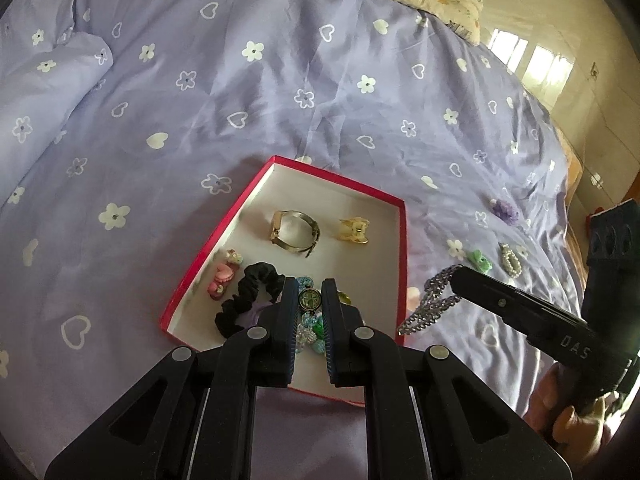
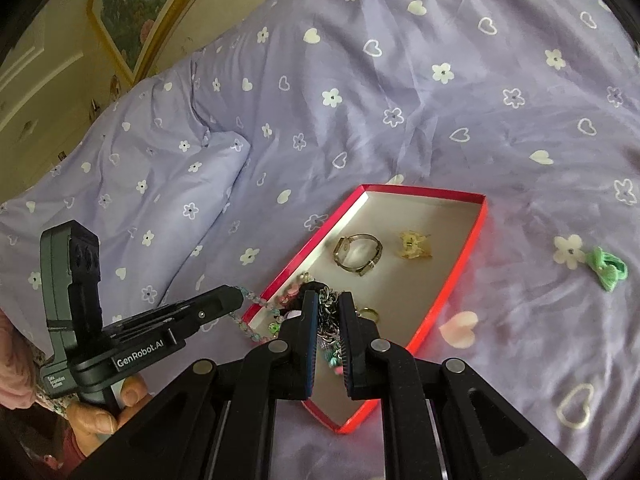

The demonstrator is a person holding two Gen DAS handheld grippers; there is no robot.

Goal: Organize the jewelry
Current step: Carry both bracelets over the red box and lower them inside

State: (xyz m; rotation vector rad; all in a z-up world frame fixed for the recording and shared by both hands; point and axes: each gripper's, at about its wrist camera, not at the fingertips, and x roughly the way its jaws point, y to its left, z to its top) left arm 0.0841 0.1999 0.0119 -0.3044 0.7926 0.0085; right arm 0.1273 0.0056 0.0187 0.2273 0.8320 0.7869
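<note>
**Loading jewelry into red tray**

Beaded bracelet watch (image 1: 310, 300) is clamped by left gripper (image 1: 310, 312), low over the red cardboard tray (image 1: 236, 204) for release. Silver chain (image 1: 430, 304) is pinched by right gripper (image 2: 329, 320), hung limp beside the tray's right wall. Metal watch (image 1: 294, 232), black fabric scrunchie (image 1: 248, 300) already lie inside.

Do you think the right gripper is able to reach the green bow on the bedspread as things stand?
Probably not yet: the right gripper is shut on a silver chain above the red box. The green bow lies unobstructed on the bedspread.

Left claw (image 1: 311, 300) and right claw (image 2: 329, 312) both clamped, angled downward.
</note>
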